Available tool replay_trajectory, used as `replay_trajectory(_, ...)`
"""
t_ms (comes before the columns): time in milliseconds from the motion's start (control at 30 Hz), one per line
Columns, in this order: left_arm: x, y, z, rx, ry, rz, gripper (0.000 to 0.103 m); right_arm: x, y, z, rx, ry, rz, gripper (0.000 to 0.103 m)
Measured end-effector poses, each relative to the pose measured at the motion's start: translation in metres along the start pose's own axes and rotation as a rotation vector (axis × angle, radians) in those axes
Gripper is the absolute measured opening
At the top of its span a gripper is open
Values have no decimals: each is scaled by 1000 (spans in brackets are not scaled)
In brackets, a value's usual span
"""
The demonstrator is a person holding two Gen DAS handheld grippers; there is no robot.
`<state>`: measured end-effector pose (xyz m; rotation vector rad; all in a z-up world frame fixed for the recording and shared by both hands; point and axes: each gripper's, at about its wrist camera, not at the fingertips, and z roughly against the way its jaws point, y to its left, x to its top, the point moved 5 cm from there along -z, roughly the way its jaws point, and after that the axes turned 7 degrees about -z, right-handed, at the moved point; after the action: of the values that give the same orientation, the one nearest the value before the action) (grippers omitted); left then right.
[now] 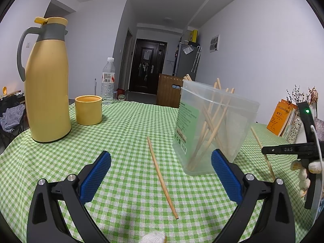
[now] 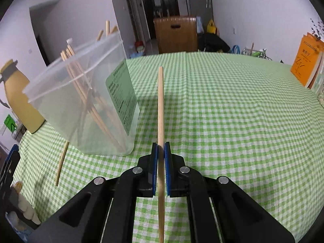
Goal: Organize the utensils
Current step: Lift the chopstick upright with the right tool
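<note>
A clear plastic container (image 1: 214, 129) with a green label stands on the green checked tablecloth and holds several wooden chopsticks (image 1: 210, 125). One loose chopstick (image 1: 162, 178) lies on the cloth between the fingers of my open left gripper (image 1: 161, 162). My right gripper (image 2: 161, 147) is shut on another chopstick (image 2: 160, 105), which points forward just right of the container (image 2: 85, 101). That held chopstick also shows in the left wrist view (image 1: 263, 154). The loose chopstick shows in the right wrist view (image 2: 61, 162), left of the container.
A yellow thermos jug (image 1: 47, 85), a yellow cup (image 1: 88, 110) and a clear water bottle (image 1: 108, 81) stand at the table's left. Orange books (image 1: 279, 119) and a vase with dried flowers (image 1: 295, 129) stand at the right edge. A wooden chair back (image 2: 175, 34) is beyond the table.
</note>
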<state>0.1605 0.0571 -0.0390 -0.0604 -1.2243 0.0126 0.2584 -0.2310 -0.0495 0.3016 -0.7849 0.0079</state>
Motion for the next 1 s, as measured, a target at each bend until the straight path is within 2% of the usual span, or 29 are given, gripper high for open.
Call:
replay_trajectory(200,2,-4,0,25,6,-18,96,-19,-9,16,27,-73,7,7)
replay_trajectory(567,21,1,15,84,60,-35,96,-24,-9,8,81,-161,11,7)
replay_trajectory(700,29,3,8,114,114,-63,96,-24,-8,14,89,-197,23,7)
replay_trajectory(900,34,-2,-8,100,185,-73,96,-25,-7,18,94,-219,23,7)
replay_trajectory(1000,36,-5,-21,86,254,-81,96,-26,-8,20,91,-230,24,7)
